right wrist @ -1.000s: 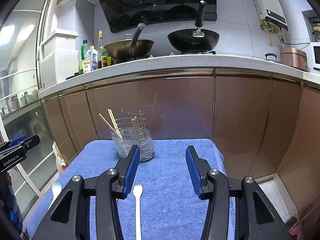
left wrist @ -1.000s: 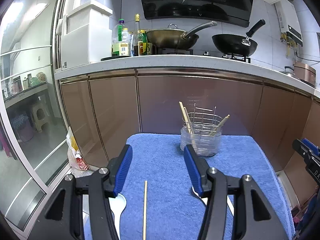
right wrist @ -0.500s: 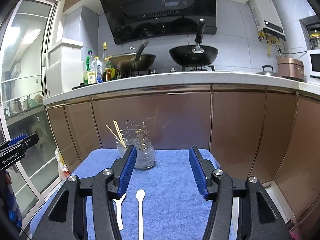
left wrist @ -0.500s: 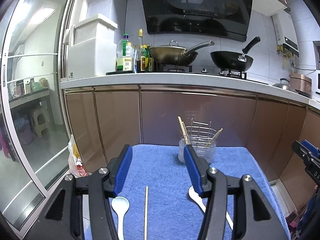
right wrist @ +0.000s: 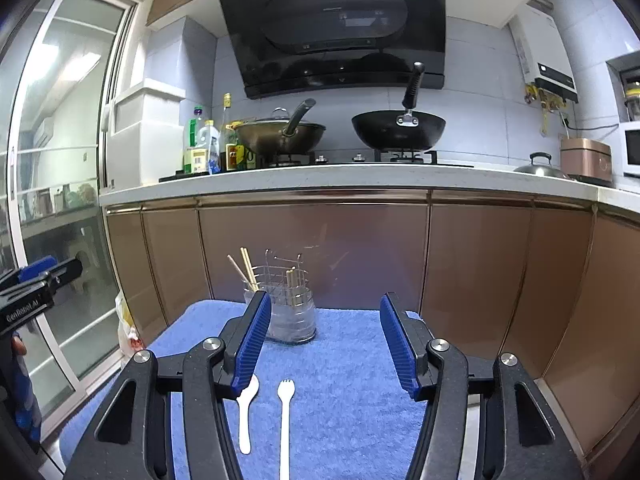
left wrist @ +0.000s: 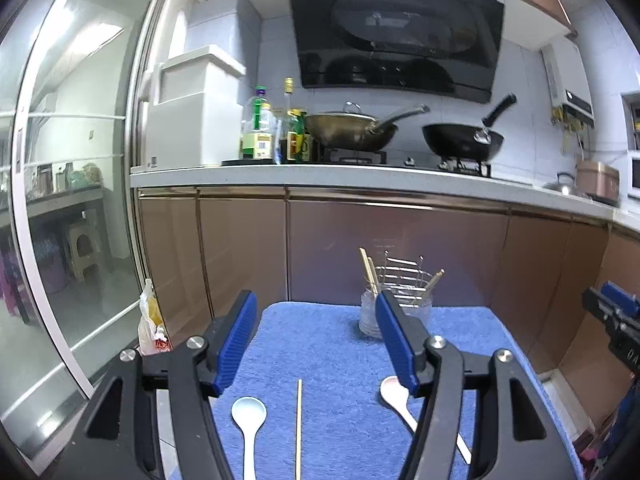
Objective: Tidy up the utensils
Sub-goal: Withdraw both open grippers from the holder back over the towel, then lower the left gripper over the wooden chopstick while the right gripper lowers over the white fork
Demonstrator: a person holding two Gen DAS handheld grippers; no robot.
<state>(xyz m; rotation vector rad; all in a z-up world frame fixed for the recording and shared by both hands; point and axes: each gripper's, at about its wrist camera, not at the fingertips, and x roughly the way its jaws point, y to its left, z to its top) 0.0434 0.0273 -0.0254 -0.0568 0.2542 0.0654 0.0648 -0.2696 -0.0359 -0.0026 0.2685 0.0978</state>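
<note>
Since a second earlier both claws had pulled back and risen a little, so the utensil holder (left wrist: 396,308) sat smaller and farther off, and more of the blue towel (left wrist: 332,344) showed in front of it.

The left claw (left wrist: 316,336) was opening, with nothing between its blue pads, only bare towel. The right claw (right wrist: 322,340) stood released too, its jaws apart and empty.

In the left wrist view, a pale spoon (left wrist: 248,420) lay at the near left, a single chopstick (left wrist: 298,428) just right of it (pointing straight away), and a white spoon (left wrist: 400,400) partly hidden behind the right finger. In the right wrist view that white spoon (right wrist: 245,412) lay beside a white fork (right wrist: 285,420), the two apart and roughly parallel.

The holder stood at the far edge of the towel, close to the brown cabinet doors (right wrist: 360,256), with several chopsticks leaning in it. Open towel lay between the holder and the near utensils. The towel's left edge dropped off toward a glass sliding door (left wrist: 80,200) and its right edge toward the floor by the cabinets. The left claw's tip (right wrist: 40,276) showed at the left rim of the right wrist view, well apart from the right claw.
</note>
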